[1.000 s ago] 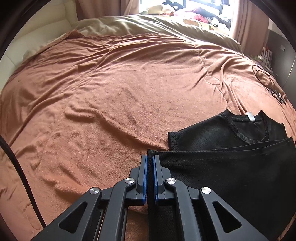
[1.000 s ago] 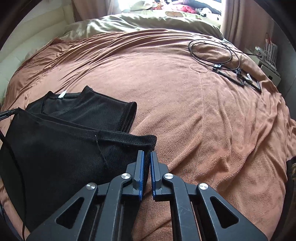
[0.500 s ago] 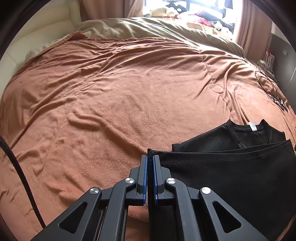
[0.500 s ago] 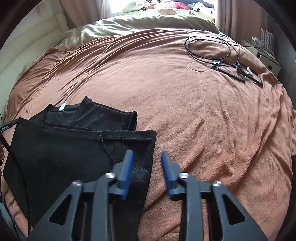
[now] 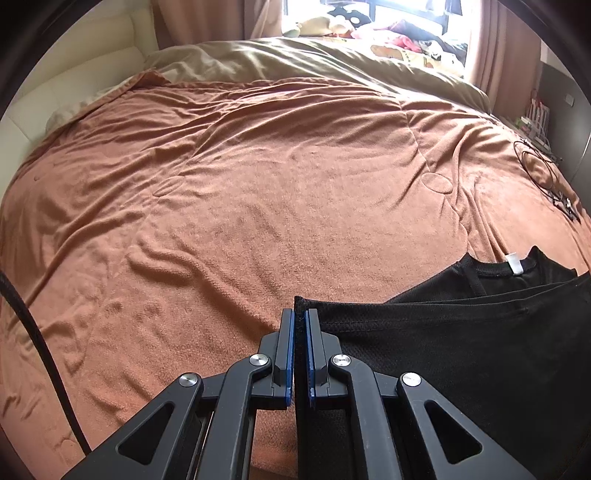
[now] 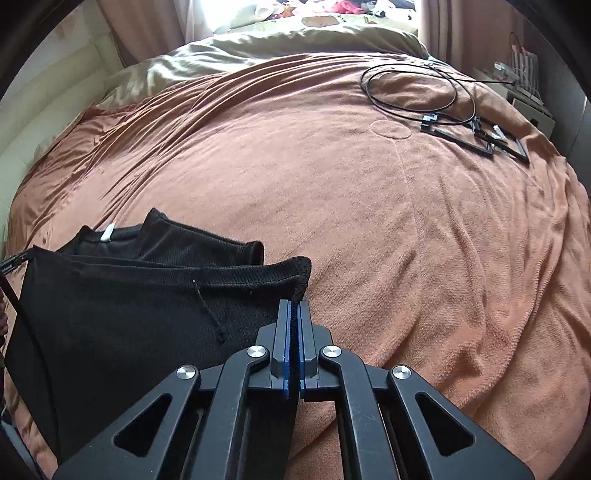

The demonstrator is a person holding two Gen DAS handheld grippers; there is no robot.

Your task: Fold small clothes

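Black shirt (image 6: 147, 314): right tongs (image 6: 294, 306), spread half a second ago, now pinch its hem corner again; left tongs (image 5: 299, 317) stay clamped opposite. Fold can proceed.

Blown-out window (image 5: 373, 18) backlight, sharp focus, fisheye-dark corners

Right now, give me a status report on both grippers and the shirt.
Left gripper shut on black shirt corner. Right gripper shut on opposite corner. Shirt half folded on brown blanket. Cables far off, clear.
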